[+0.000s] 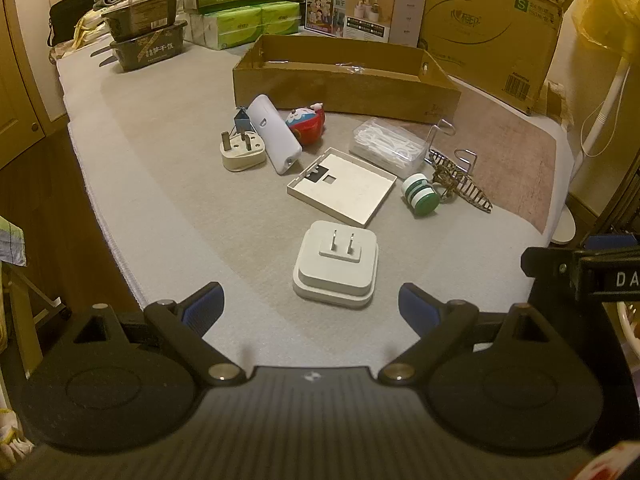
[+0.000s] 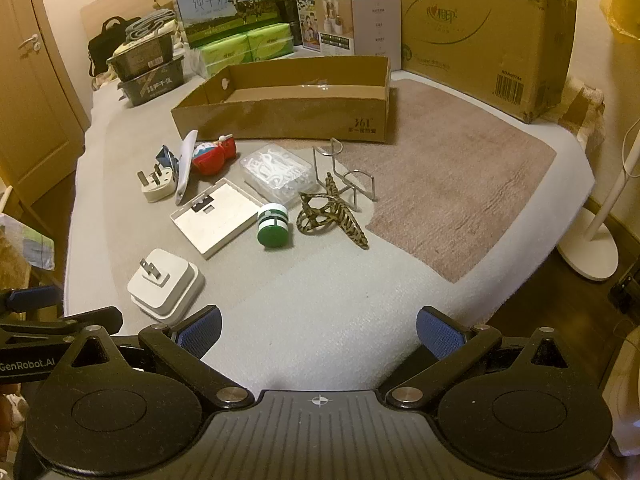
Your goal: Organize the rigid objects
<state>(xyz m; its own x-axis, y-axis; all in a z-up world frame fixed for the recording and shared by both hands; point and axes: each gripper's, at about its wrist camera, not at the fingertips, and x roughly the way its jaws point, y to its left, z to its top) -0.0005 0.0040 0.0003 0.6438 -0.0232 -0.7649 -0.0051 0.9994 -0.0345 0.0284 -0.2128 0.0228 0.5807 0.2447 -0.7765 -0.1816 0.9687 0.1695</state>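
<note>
My left gripper (image 1: 310, 306) is open and empty, just short of a white two-pin plug adapter (image 1: 336, 267). My right gripper (image 2: 319, 330) is open and empty; the adapter (image 2: 164, 286) lies to its left. Beyond lie a flat white cover plate (image 1: 342, 186), a green-and-white spool (image 1: 421, 194), a leopard hair claw (image 2: 330, 214), a clear floss-pick box (image 1: 387, 147), a wire holder (image 2: 346, 176), a white remote (image 1: 274, 139), a red Doraemon toy (image 1: 306, 123) and a three-pin plug (image 1: 242, 151). A shallow cardboard tray (image 2: 280, 118) stands open behind them.
A big cardboard box (image 2: 480, 32) stands at back right. Milk cartons (image 2: 224, 10), green tissue packs (image 2: 248, 48) and black bins (image 2: 150, 68) line the back. A brown mat (image 2: 448, 184) covers the right. A fan base (image 2: 590, 248) stands off the right edge.
</note>
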